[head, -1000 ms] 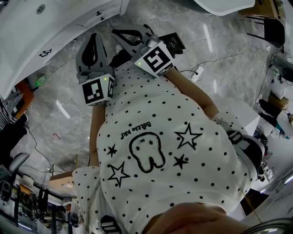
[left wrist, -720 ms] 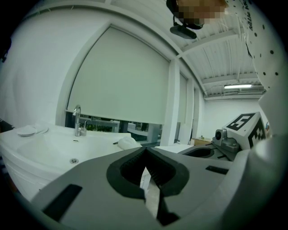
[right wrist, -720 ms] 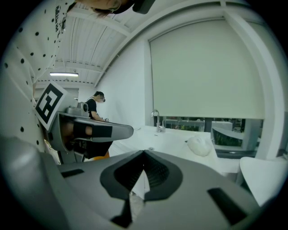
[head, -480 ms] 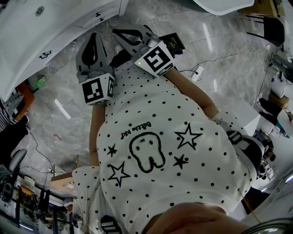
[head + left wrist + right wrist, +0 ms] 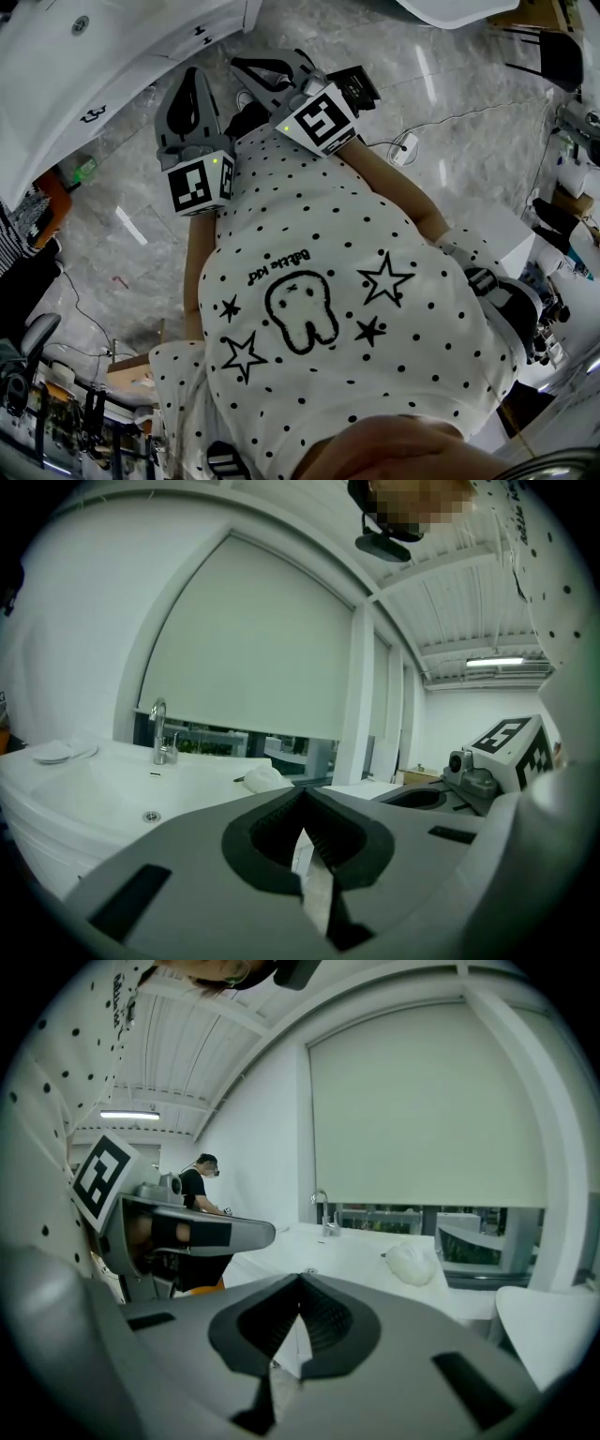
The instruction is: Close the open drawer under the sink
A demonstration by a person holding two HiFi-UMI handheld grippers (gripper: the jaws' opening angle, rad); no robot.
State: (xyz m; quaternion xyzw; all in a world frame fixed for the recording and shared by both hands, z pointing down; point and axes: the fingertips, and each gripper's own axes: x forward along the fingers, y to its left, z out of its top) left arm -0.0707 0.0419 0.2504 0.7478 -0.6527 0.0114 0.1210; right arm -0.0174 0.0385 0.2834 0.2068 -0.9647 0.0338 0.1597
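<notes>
We hold both grippers close in front of our dotted shirt [image 5: 328, 234], side by side and near each other, touching nothing. The left gripper [image 5: 302, 795] has its jaws together at the tips with nothing between them, and the right gripper [image 5: 300, 1279] has its jaws together and empty too. Ahead of the left gripper and off to its left stands the white sink [image 5: 84, 785], with a chrome faucet [image 5: 159, 731] at its far rim and a round drain [image 5: 151, 816] in the basin. A crumpled white lump [image 5: 411, 1263] lies on the counter [image 5: 436, 1296] ahead of the right gripper and a little to its right. Behind the sink a pale blind [image 5: 253, 639] is pulled down over the window. The drawer [image 5: 108, 98] under the sink shows only in the head view, as a white front with a small dark handle [image 5: 91, 113]. It lies below and to the left of the left gripper's tips, well apart from them. A second handled front [image 5: 202, 33] sits straight ahead of those tips. From above we cannot tell how far either front stands out. Under both grippers is grey marbled floor [image 5: 141, 225]. Far beyond the left gripper, a person in a dark top [image 5: 199, 1185] stands at another counter.
</notes>
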